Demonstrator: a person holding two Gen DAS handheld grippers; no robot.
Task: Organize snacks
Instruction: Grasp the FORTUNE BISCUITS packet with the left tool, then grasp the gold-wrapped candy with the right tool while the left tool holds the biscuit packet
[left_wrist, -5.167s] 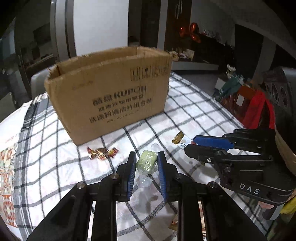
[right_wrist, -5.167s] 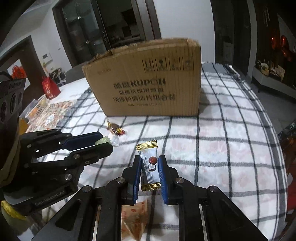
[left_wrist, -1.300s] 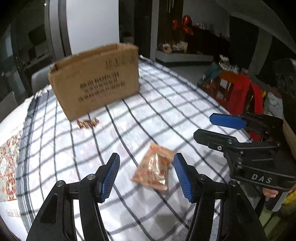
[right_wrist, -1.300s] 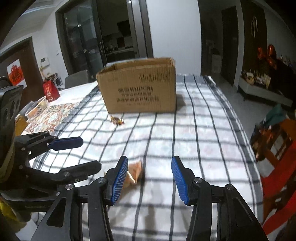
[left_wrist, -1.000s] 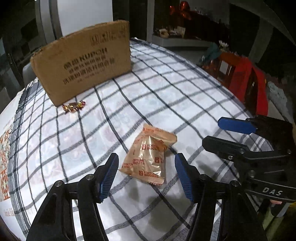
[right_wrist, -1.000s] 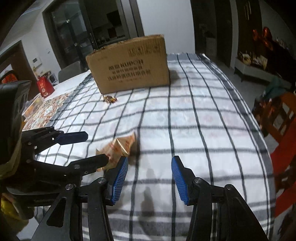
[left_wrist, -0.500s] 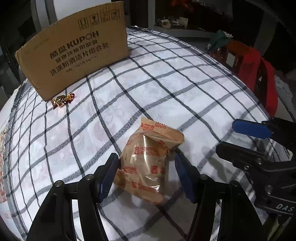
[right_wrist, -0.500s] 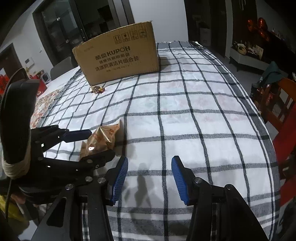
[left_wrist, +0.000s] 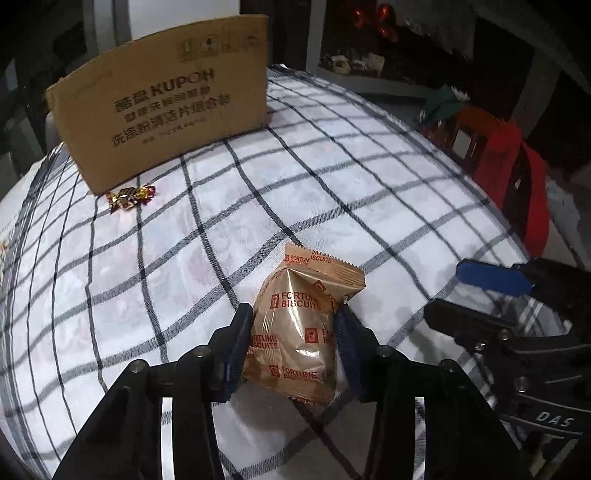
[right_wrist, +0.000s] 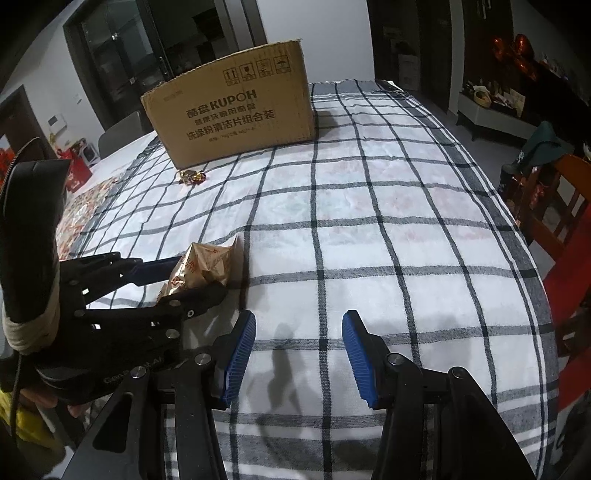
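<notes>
My left gripper (left_wrist: 293, 325) is shut on a tan Fortune Biscuits packet (left_wrist: 301, 328) that rests on the checked tablecloth (left_wrist: 332, 177). The packet also shows in the right wrist view (right_wrist: 205, 267), between the left gripper's fingers (right_wrist: 195, 291). My right gripper (right_wrist: 297, 345) is open and empty over the cloth, to the right of the packet; it also shows in the left wrist view (left_wrist: 476, 295). A red-and-gold wrapped candy (left_wrist: 129, 194) lies in front of the open cardboard box (left_wrist: 162, 99) at the far side; both also show in the right wrist view, candy (right_wrist: 192, 177) and box (right_wrist: 236, 114).
A patterned mat (right_wrist: 88, 206) lies at the table's left. Red chairs (left_wrist: 517, 177) stand past the table's right edge, also in the right wrist view (right_wrist: 565, 229). A grey chair (right_wrist: 122, 133) stands behind the box.
My left gripper came down around the biscuit packet and its fingers closed against the packet's sides. The right gripper stayed open and dropped a little toward the cloth.
</notes>
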